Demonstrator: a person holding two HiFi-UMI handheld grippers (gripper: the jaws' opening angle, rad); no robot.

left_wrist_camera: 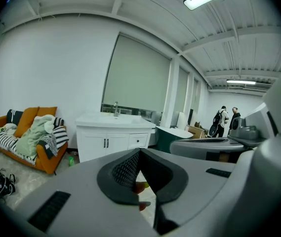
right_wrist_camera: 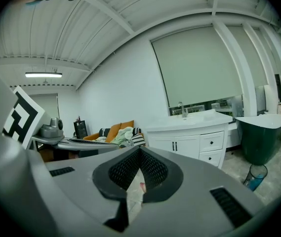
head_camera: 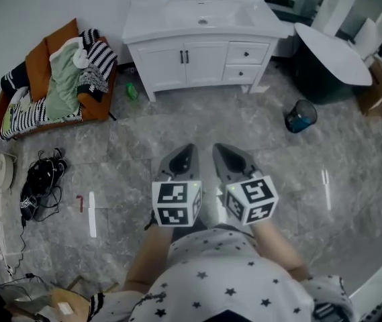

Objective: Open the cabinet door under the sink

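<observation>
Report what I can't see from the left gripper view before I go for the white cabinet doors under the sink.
Observer: The right gripper has its jaws together, with nothing between them.
Operator: Give me anything on the floor to the right.
Observer: A round blue bin stands on the grey marble floor, to the right of the white vanity cabinet and apart from it.
Operator: Check my left gripper from above.
Observer: In the head view the left gripper sits beside the right one, both well short of the shut cabinet doors.
</observation>
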